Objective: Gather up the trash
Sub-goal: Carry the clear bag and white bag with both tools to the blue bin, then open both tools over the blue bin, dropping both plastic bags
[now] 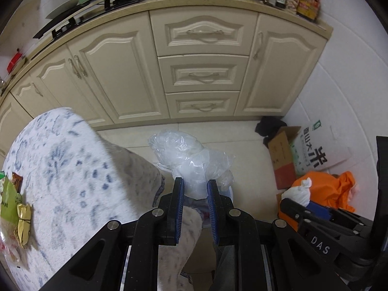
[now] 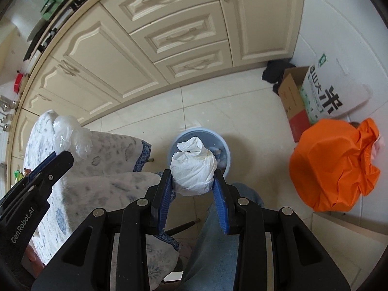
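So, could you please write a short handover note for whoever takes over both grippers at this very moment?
Left gripper: shut on a crumpled clear plastic bag, held past the edge of the blue-patterned white tablecloth.
Right gripper: shut on a balled white paper wad, directly above the round light-blue bin on the floor.
Done: both pieces picked up.
Left: drop both into the bin; snack wrappers remain on the table.

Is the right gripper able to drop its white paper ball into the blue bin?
Probably yes. The right gripper holds the white paper ball almost directly above the blue bin, whose mouth looks open, and nothing lies between them.
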`<state>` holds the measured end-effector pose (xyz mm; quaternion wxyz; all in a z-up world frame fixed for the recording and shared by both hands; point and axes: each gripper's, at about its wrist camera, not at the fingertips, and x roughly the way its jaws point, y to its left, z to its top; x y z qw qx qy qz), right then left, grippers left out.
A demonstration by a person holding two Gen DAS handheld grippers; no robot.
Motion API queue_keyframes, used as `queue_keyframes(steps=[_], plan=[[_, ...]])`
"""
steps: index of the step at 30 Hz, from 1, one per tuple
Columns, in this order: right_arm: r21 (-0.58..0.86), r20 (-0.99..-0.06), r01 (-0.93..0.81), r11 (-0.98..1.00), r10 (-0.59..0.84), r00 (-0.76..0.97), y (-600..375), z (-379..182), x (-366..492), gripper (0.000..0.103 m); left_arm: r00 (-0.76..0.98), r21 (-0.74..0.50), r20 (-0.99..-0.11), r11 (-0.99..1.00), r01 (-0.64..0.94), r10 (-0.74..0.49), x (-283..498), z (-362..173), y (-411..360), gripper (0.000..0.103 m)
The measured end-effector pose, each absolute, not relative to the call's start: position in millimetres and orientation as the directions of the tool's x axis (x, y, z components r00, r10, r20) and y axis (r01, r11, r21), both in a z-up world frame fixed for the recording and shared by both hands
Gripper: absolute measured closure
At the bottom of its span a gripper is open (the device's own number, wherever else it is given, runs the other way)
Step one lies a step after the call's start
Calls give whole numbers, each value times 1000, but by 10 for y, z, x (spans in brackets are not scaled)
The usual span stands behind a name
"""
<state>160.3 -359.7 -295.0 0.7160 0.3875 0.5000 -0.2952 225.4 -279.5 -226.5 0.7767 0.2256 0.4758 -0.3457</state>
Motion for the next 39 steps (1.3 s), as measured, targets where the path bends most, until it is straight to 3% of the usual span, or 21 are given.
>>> queue_keyframes(steps=[4, 5, 6, 7, 8, 31, 32, 33, 35, 39], plan=[[264, -947, 814, 518, -22, 322, -3635, -3020, 1570, 69, 314, 37, -898, 658, 752, -309, 2254, -2354, -2899, 80], [266, -947, 815, 515, -18, 321, -3644, -3036, 1566, 69, 317, 51, -901, 654, 755, -295, 2253, -2378, -2936, 63], [267, -947, 815, 513, -15, 320, -3651, -3051, 1563, 68, 326, 82, -907, 647, 758, -266, 2258, -2420, -2972, 36], [268, -948, 816, 512, -13, 319, -3656, -3063, 1560, 68, 346, 109, -905, 651, 751, -247, 2265, -2451, -2982, 26], [267, -948, 817, 510, -12, 318, -3662, -3073, 1556, 68, 368, 123, -897, 659, 742, -246, 2251, -2459, -2961, 23], [283, -935, 738, 613, 6, 354, -3497, -2977, 2096, 66, 369, 82, -900, 741, 667, -232, 2473, -2236, -2421, 23], [264, -941, 735, 624, -2, 340, -3475, -2970, 2127, 55, 370, 81, -900, 744, 663, -232, 2476, -2218, -2390, 23], [241, -946, 737, 632, -16, 323, -3457, -2964, 2155, 31, 370, 79, -900, 747, 661, -231, 2476, -2202, -2362, 23], [220, -946, 747, 627, -51, 321, -3443, -2935, 2169, 8, 364, 72, -902, 752, 656, -232, 2477, -2173, -2323, 23], [257, -936, 740, 622, -29, 350, -3450, -2898, 2162, 8, 371, 71, -900, 764, 642, -227, 2490, -2135, -2260, 23]])
